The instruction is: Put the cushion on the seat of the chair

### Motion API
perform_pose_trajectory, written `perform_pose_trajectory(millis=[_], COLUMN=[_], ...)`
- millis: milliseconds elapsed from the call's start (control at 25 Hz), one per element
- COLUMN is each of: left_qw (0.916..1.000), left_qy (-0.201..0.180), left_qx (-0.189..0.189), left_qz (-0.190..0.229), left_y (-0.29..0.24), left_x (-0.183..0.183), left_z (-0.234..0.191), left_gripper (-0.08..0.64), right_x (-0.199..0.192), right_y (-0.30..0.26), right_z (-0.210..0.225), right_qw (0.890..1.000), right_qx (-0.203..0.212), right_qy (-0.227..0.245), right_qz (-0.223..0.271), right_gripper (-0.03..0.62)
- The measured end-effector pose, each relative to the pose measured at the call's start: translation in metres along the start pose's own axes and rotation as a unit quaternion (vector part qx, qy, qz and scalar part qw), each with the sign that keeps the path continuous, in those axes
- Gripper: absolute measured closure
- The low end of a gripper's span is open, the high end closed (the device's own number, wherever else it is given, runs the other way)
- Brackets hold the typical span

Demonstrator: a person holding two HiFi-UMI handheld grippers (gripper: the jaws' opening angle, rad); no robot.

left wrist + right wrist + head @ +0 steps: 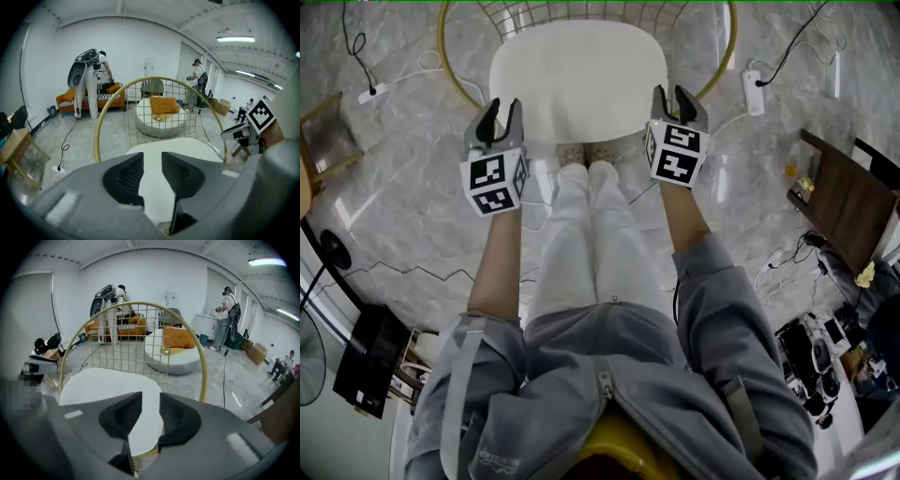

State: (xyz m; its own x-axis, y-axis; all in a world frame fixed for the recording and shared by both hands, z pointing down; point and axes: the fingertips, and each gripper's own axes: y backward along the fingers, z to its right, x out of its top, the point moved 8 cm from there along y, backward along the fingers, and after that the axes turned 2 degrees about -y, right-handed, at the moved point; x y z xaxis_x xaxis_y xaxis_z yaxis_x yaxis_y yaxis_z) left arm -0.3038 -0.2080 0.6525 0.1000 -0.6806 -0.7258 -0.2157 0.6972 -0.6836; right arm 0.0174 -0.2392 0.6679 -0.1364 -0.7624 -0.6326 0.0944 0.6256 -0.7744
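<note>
Both hand-held grippers (502, 117) (673, 101) angle down, flanking cushion (577, 80).

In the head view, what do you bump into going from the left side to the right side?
Left power strip → left gripper → white cushion → right gripper → right power strip → brown wooden furniture.
</note>
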Motion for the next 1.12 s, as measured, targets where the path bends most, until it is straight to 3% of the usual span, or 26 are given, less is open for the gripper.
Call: perform_pose_trajectory(millis=[80,120,440,680,880,1120], left_qw=[0.9999,0.9998,0.9974,0.9900,0.9775,0.9548], left_qy=[-0.006,-0.008,-0.009,-0.037,-0.063,-0.069], left_qx=[-0.008,-0.013,-0.038,-0.057,-0.056,-0.046], left_qz=[0.011,0.015,0.061,0.124,0.193,0.285], left_y=[0.017,0.026,0.107,0.163,0.215,0.282], left_x=[0.014,0.021,0.079,0.144,0.196,0.239], left_z=[0.009,0.013,0.041,0.068,0.071,0.081], left_gripper=[0.489,0.538,0.554,0.554,0.554,0.554], right_x=[0.009,0.013,0.053,0.106,0.163,0.206], right_y=[0.020,0.031,0.133,0.206,0.267,0.342], right_z=[-0.005,-0.008,-0.024,-0.015,-0.029,-0.047], right_qw=[1.000,1.000,0.998,0.992,0.973,0.946], right_qx=[-0.005,-0.007,0.016,0.018,0.044,0.059], right_qy=[0.001,0.001,-0.045,-0.022,0.005,0.045], right_qz=[0.010,0.013,0.050,0.126,0.226,0.317], right_gripper=[0.574,0.592,0.592,0.593,0.594,0.594])
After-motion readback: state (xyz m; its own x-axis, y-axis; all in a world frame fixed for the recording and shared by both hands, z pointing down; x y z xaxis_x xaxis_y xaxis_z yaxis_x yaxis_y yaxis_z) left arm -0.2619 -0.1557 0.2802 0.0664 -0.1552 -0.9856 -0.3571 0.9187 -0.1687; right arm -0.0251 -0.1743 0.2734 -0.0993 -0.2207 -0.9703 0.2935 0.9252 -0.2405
